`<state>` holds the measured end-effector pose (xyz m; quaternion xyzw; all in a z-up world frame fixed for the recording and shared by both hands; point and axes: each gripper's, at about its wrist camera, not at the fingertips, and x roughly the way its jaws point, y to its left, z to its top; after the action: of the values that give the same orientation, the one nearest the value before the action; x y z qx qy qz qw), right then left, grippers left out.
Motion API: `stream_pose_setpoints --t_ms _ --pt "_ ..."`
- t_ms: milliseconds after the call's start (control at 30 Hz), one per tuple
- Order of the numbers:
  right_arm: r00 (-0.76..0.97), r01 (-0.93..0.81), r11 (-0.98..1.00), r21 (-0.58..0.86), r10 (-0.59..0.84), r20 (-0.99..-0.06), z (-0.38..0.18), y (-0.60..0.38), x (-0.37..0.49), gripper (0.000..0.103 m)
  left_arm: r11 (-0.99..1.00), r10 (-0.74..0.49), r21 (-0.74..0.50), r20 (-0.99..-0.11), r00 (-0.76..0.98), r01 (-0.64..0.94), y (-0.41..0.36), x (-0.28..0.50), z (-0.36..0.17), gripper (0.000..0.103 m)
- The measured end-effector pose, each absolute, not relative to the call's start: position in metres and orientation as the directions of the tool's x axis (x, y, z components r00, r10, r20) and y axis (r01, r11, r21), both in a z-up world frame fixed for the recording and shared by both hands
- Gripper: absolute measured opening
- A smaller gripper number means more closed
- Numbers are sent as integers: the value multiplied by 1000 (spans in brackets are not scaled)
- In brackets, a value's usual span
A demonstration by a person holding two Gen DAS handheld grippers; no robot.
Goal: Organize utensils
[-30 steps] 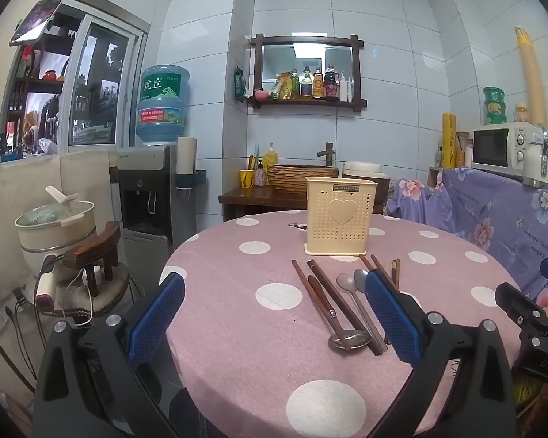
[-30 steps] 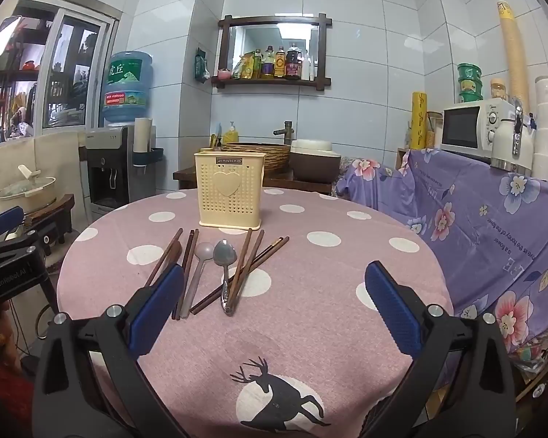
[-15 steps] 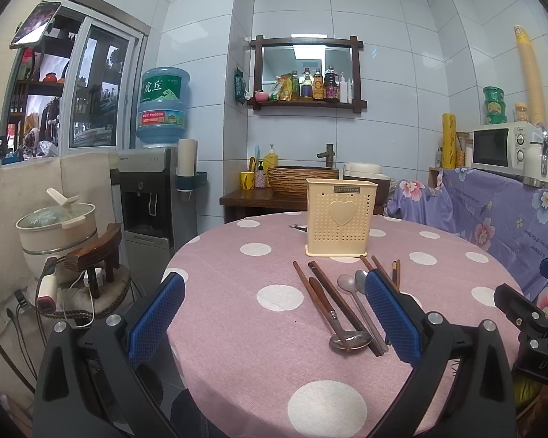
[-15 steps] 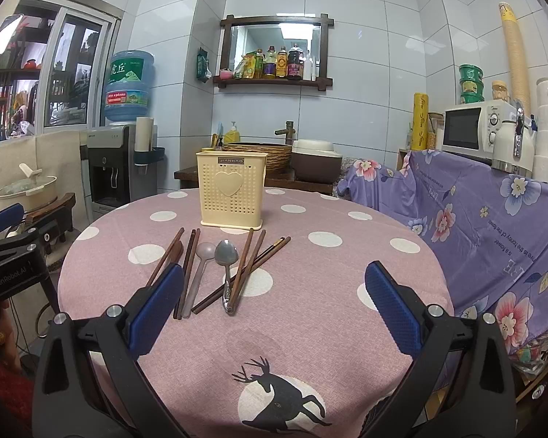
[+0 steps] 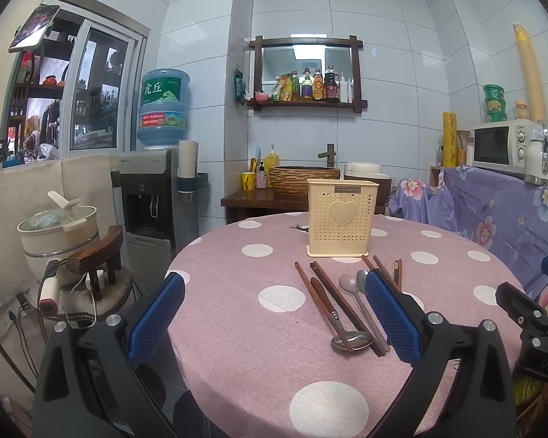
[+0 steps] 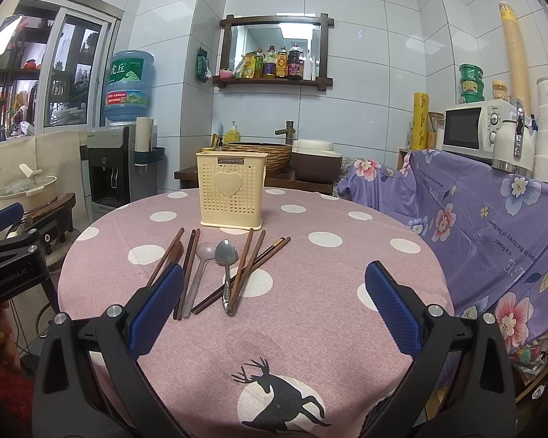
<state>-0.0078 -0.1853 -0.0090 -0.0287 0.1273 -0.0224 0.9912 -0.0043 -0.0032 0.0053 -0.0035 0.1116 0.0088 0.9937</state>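
**White-tiled kitchen, utensils still loose on the worktop**

Pink polka-dot cloth covers the round worktop [image 6: 328,328] in front of you, and nothing is sorted yet. Your left hand-held gripper [image 5: 274,317] and your right hand-held gripper [image 6: 274,308] are both spread wide and hold nothing.

The cream perforated plastic utensil caddy with the heart panel [image 6: 232,189] stands upright at the far side of the worktop, and it looks empty from here. Just in front of it lie the dark wooden chopsticks [image 6: 246,266], fanned out and partly crossing, with a pale matte spoon [image 6: 201,270] and a shiny steel spoon [image 6: 227,266] between them. One more steel spoon [image 5: 350,339] lies with its bowl towards you on the left.

You are judged to be at the very start: choose one piece and reach for it. The steel spoon's handle touches the crossed chopsticks, so closing on it may drag a stick along. Thin, flat pieces on cloth call for a low, careful pinch.

Beyond, a blue-bottled water dispenser [image 5: 153,182] and a white microwave [image 6: 473,129] stand well clear.
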Motion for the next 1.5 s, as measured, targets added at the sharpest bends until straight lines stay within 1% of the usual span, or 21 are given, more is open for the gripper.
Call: stream_pose_setpoints --t_ms 1500 --pt "961 30 998 -60 -46 -274 -15 -186 -6 98 1000 19 -3 -241 970 -21 3 -5 -5 98"
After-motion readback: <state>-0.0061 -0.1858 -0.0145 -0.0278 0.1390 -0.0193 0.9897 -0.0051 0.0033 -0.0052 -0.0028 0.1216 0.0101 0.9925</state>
